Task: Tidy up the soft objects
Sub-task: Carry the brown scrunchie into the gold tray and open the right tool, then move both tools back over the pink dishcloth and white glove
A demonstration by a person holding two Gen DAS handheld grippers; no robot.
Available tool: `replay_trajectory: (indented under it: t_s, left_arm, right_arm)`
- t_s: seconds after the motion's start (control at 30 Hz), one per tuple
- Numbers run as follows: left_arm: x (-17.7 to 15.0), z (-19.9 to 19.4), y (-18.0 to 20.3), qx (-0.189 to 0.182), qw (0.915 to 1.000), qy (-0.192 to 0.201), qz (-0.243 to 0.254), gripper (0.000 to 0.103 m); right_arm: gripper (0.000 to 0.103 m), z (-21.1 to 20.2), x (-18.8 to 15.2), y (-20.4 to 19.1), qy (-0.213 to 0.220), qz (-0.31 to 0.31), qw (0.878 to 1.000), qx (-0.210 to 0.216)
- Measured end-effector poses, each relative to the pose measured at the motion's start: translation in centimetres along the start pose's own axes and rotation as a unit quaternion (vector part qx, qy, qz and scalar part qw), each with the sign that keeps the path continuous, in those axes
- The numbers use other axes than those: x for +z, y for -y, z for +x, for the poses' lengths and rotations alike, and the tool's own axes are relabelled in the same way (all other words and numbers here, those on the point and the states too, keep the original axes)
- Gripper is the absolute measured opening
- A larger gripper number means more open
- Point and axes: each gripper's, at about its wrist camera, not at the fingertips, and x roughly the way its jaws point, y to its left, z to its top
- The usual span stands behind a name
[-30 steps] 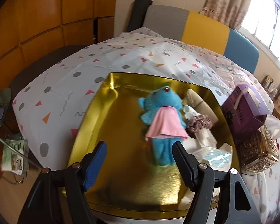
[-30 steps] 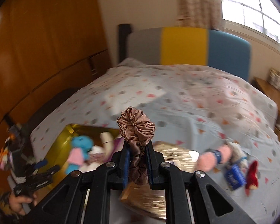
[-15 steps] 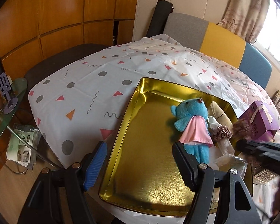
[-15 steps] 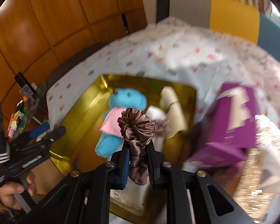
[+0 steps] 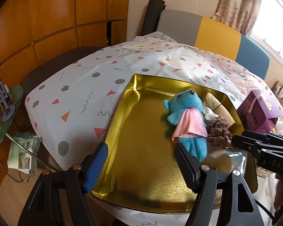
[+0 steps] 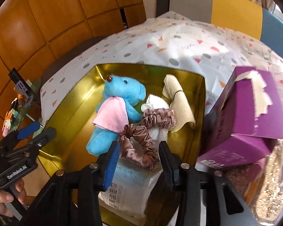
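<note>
Right wrist view: right gripper jaws opening, the shiny brown satin scrunchie it clamped a second ago now loose between them inside the gold metal tray, so that drop looks done; left gripper wide, empty.

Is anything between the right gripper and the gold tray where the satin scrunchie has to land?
Nothing blocks it. The right gripper is opening with the scrunchie between its fingers, already lying on the tissue pack inside the tray, beside the blue bear and a second scrunchie.
</note>
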Motion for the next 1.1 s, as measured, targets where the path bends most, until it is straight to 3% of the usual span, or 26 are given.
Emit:
replay_trajectory:
  t_s: [0.37, 0.6, 0.9, 1.1]
  left_arm:
    - [0.3, -2.2, 3.0, -0.019, 0.9987, 0.023, 0.043, 0.078]
    - [0.7, -3.5, 5.7, -0.039, 0.9952, 0.034, 0.083, 0.082]
    - [1.2, -5.0, 10.1, -0.097, 0.9856, 0.042, 0.132, 0.082]
    - [1.7, -6.4, 14.0, -0.144, 0.9721, 0.053, 0.177, 0.082]
  right_arm:
    - [0.044, -5.1, -0.8, 0.0, 0.06, -0.03, 0.997, -0.039]
    - [0.044, -10.4, -1.4, 3.2, 0.113, -0.011, 0.991, -0.071]
    - [0.044, -16.6, -4.6, 12.6, 0.156, 0.091, 0.972, -0.15]
    - [0.045, -18.2, -9.2, 22.6, 0.136, 0.214, 0.938, -0.235]
